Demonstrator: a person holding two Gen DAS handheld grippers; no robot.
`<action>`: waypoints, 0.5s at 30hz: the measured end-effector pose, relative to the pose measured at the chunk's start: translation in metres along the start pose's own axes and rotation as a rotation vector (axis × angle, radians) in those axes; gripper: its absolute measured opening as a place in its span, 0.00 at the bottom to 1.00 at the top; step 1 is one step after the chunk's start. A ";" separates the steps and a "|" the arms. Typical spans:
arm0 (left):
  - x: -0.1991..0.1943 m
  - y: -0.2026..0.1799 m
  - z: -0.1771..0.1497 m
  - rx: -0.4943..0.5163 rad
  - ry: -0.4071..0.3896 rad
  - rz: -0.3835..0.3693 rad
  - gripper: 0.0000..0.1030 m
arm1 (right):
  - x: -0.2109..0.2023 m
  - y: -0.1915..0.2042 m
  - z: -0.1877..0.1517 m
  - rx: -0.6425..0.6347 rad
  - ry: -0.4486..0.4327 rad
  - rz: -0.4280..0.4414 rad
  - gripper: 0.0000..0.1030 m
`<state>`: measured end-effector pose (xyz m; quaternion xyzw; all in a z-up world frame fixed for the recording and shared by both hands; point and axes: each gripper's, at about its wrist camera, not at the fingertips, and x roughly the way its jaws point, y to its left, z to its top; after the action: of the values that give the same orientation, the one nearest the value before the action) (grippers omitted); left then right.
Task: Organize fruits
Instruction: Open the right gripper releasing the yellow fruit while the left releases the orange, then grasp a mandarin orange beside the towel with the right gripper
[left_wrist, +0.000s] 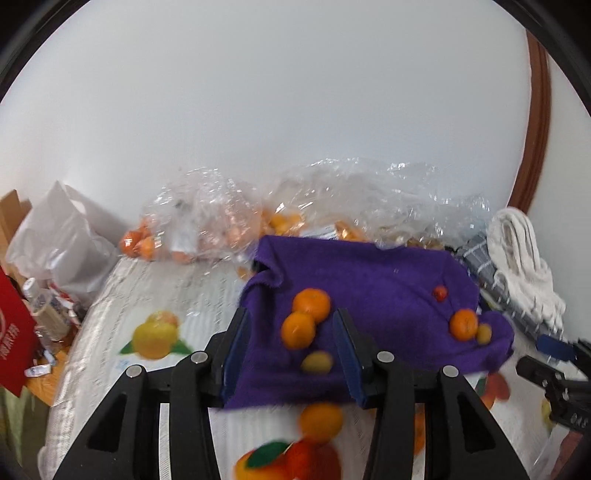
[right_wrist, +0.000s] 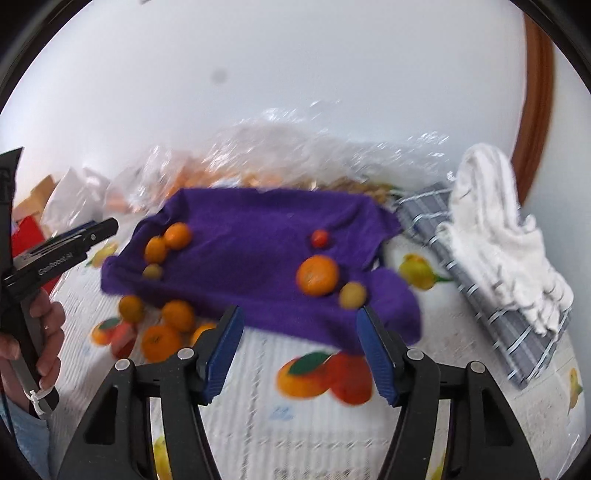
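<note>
Oranges (left_wrist: 304, 317) sit near the purple cloth's (left_wrist: 369, 266) left edge; both grippers, left (left_wrist: 291, 354) and right (right_wrist: 299, 350), gape empty.

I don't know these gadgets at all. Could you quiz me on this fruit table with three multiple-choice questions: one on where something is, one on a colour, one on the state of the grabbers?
1. Where is the small red fruit?
A. on the purple cloth
B. in the clear bags
C. on the white towel

2. What colour are the finger pads?
A. red
B. blue
C. green

3. How are the two grippers?
A. both shut on oranges
B. one open, one shut
C. both open, holding nothing

Answers:
1 A: it lies on the purple cloth, apart from the oranges.
2 B: blue pads line the black fingers.
3 C: the left gripper and right gripper each show a wide gap with nothing between.
</note>
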<state>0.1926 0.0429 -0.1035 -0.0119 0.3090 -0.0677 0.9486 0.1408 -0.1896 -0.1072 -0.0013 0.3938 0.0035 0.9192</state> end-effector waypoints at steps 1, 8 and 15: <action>-0.004 0.004 -0.006 0.009 0.004 0.015 0.43 | 0.002 0.005 -0.003 -0.005 0.010 0.006 0.53; -0.012 0.048 -0.043 -0.096 0.149 -0.039 0.42 | 0.029 0.034 -0.015 0.032 0.071 0.093 0.50; -0.009 0.070 -0.059 -0.167 0.175 -0.045 0.42 | 0.053 0.057 -0.010 0.033 0.127 0.121 0.47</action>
<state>0.1590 0.1143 -0.1509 -0.0919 0.3951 -0.0639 0.9118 0.1696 -0.1327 -0.1520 0.0372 0.4508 0.0527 0.8903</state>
